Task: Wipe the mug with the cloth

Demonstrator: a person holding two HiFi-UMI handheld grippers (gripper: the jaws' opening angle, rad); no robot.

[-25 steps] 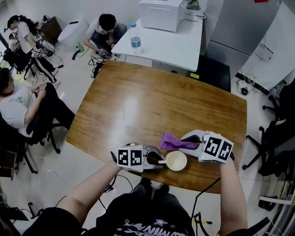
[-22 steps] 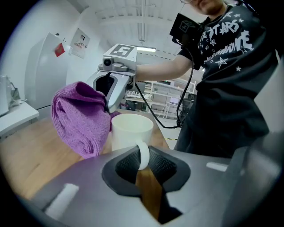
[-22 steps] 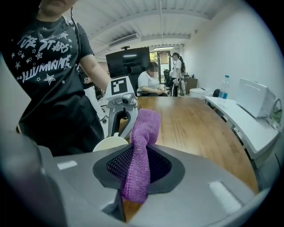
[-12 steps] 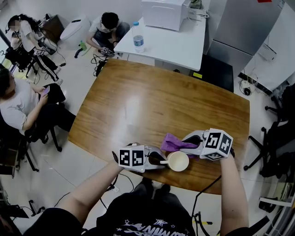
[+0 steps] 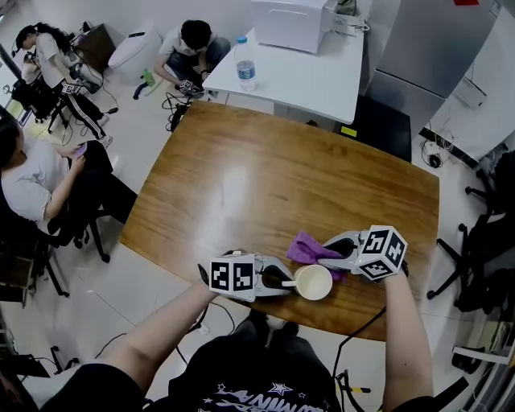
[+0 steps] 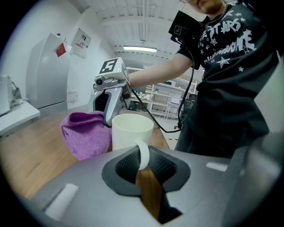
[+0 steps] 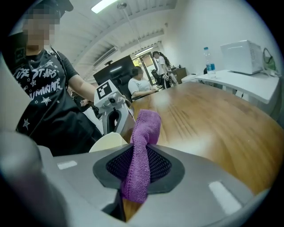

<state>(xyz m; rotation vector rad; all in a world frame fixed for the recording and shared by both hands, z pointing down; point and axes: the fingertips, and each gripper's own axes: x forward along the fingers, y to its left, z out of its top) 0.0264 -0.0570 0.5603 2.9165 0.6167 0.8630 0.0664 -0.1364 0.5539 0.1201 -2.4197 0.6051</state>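
A cream mug (image 5: 312, 282) stands upright near the front edge of the wooden table (image 5: 265, 185). My left gripper (image 5: 279, 281) is shut on the mug's handle (image 6: 143, 155); the mug body (image 6: 132, 131) rises just beyond the jaws. My right gripper (image 5: 334, 253) is shut on a purple cloth (image 5: 306, 247), which lies bunched on the table right behind the mug. In the right gripper view the cloth (image 7: 142, 150) hangs pinched between the pads, with the mug rim (image 7: 108, 142) to its left. In the left gripper view the cloth (image 6: 86, 133) sits left of the mug and touches it.
A white side table (image 5: 298, 68) with a water bottle (image 5: 246, 67) and a white appliance (image 5: 290, 22) stands beyond the far end. People sit on the floor and on chairs at the left. An office chair (image 5: 475, 241) is at the right.
The right gripper has tilted and shifted slightly, drawing the cloth a little closer against the mug. The left gripper and mug have stayed almost still.
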